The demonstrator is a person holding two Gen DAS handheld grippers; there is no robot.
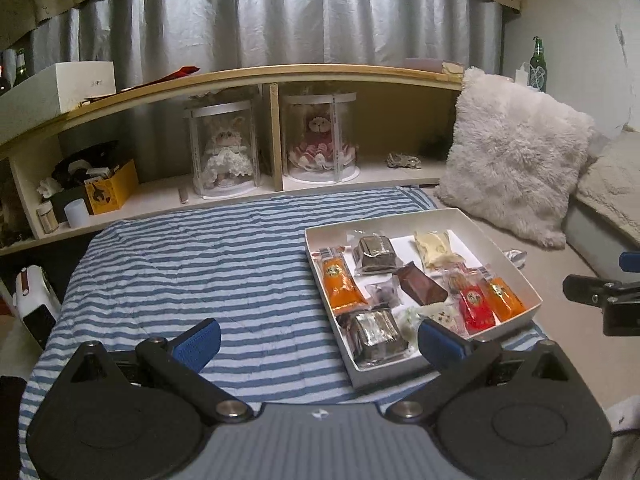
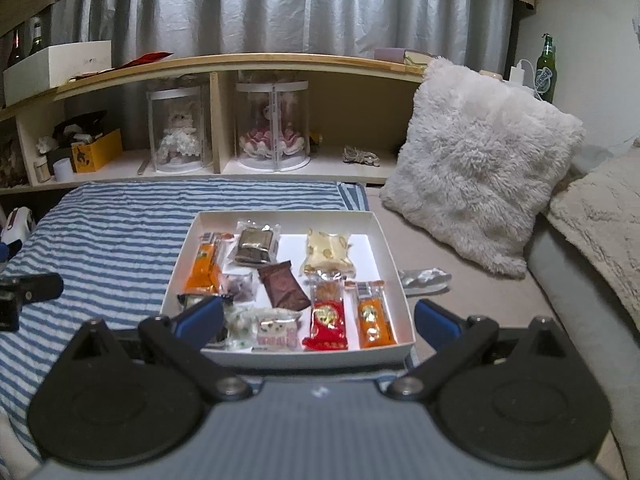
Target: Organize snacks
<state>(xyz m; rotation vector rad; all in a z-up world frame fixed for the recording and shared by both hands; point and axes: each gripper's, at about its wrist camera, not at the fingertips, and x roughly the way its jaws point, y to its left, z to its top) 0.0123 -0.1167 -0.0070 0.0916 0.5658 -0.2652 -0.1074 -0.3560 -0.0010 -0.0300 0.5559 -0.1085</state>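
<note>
box: white shallow tray [image 2: 394, 276] on striped blanket
snacks: wrapped packets [image 2: 282, 284] lying flat inside, mixed colors

The left gripper [image 1: 320, 340] hangs over the striped blanket [image 1: 180, 264] with its jaws spread wide and nothing between them. The white box [image 1: 424, 216] of wrapped snacks lies ahead of the right-hand jaw, whose blue pad overlaps its near edge. A silvery-wrapped snack [image 1: 374, 334] lies in the box just inside that pad, an orange packet [image 1: 342, 286] beyond it.

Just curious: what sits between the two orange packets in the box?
In the right wrist view: a brown packet and a red packet lie between the orange packets.
</note>
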